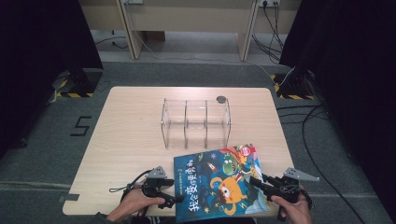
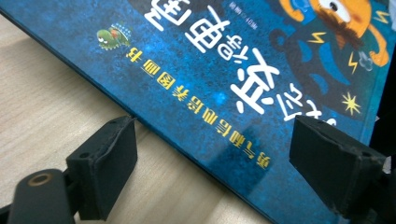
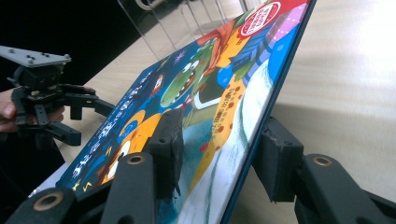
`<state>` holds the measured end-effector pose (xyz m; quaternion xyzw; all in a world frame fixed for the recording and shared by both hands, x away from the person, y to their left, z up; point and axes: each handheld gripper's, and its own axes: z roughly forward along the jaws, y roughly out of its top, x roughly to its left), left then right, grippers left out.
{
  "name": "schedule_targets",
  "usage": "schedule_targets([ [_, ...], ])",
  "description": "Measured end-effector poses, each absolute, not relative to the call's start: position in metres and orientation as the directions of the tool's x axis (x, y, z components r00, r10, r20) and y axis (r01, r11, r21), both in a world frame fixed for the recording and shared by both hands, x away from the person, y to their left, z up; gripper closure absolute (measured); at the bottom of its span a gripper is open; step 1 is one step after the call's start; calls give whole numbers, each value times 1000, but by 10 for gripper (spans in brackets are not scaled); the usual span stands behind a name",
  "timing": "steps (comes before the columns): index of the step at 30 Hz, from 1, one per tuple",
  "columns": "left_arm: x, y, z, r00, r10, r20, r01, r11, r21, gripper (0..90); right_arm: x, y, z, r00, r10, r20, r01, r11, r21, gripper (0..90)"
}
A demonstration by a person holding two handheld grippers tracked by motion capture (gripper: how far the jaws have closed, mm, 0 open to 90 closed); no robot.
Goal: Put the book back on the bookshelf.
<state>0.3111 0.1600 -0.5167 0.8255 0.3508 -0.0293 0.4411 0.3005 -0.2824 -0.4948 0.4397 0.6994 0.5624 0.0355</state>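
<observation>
While the picture book (image 1: pixel 218 183) lies at the near edge of the counter (image 1: pixel 130 140), slightly right of centre and with its near end poking past the lip, the right gripper (image 1: pixel 259 183) has already got its jaws straddling the book's right-hand edge. One pad sits on the cover and the other under it in the right gripper view (image 3: pixel 215 151), so I'd call that gripping the book; that edge looks lifted off the wood there.

Left gripper (image 1: pixel 176 199) is a different story. Its jaws are spread wide, and in the left gripper view the book's left edge (image 2: pixel 196 93) runs diagonally between the two pads without either one touching it. So it's open, right at the book's near-left corner, holding nothing.

What the next move turns on, as I read it: the book's long axis runs near-to-far with a slight tilt, and the clear acrylic rack (image 1: pixel 196 122) stands just beyond its far end, slots facing up. The right gripper has the hold, so it's the one that would have to tip the book upright, with the left closing on the opposite edge to steady it. The small dark disc (image 1: pixel 221 99) by the rack's far-right corner is well out of the way.
</observation>
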Motion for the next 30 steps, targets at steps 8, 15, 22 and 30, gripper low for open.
schedule_targets([
  [8,312,159,-517,758,554,-346,594,-366,716,146,299,-281,-488,-664,645,380,502,8,865,559],
  [15,312,156,-517,756,554,-347,597,-368,713,158,299,-277,-488,-685,633,360,484,27,875,556],
  [22,315,161,-513,754,505,-420,623,-346,702,342,303,-279,-500,-629,661,409,584,55,810,537],
  [30,317,162,-509,729,473,-494,662,-305,685,452,304,-275,-503,-618,674,406,622,102,777,523],
])
